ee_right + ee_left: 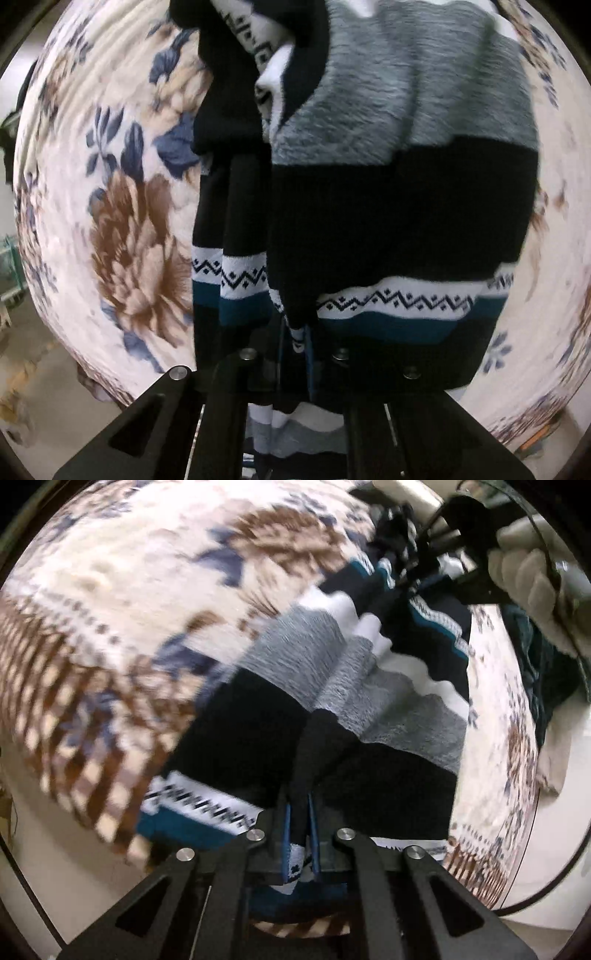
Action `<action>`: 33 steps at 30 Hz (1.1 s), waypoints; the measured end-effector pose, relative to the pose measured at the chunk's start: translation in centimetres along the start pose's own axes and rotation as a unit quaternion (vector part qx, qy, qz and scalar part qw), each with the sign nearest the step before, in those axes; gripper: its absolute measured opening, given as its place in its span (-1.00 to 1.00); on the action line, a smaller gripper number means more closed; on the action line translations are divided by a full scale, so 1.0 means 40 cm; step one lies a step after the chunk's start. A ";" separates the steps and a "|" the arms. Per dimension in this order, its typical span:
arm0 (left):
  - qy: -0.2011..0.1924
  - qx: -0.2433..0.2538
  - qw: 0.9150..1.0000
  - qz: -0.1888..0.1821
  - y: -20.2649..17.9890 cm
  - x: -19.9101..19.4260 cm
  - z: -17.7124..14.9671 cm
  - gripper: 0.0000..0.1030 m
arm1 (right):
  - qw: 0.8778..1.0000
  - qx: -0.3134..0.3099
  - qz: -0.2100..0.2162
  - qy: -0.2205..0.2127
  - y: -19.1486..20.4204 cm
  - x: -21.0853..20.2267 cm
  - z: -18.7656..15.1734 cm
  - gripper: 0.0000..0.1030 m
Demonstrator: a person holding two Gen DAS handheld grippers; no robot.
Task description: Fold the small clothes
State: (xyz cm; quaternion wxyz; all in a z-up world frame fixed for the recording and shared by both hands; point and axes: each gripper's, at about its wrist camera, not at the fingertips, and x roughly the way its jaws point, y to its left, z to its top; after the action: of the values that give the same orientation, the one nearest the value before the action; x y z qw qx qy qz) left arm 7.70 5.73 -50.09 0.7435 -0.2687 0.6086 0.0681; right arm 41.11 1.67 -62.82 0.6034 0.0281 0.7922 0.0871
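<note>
Both the left gripper (300,834) and the right gripper (301,347) have their jaws closed on the patterned hem of a small striped sweater (388,177), held up over the floral blanket (122,206). To fold it well, I would keep both pinches level and the hem taut while laying it down flat. Its long axis runs away from the grippers, hem nearest.

Floral blanket (122,229) over round surface, striped knit sweater (402,206) on it
</note>
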 end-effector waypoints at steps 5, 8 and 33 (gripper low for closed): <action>-0.036 -0.024 0.999 0.004 0.026 -0.070 0.016 -0.89 | 0.998 -0.062 -0.002 -0.020 0.070 -0.069 -0.046 -0.82; -0.048 -0.036 0.998 0.023 0.064 -0.083 0.036 -0.89 | 0.997 -0.079 0.002 -0.019 0.121 -0.095 -0.045 -0.82; 0.054 -0.061 0.997 -0.013 0.167 0.048 0.197 -0.20 | 0.996 -0.065 0.059 -0.015 -0.183 -0.151 -0.062 0.02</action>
State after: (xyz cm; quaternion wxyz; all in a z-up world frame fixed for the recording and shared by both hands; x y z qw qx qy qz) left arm 12.18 14.75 -53.10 0.6925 -0.3247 0.6390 0.0813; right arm 40.80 -6.69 -57.68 0.6094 0.0365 0.7728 0.1734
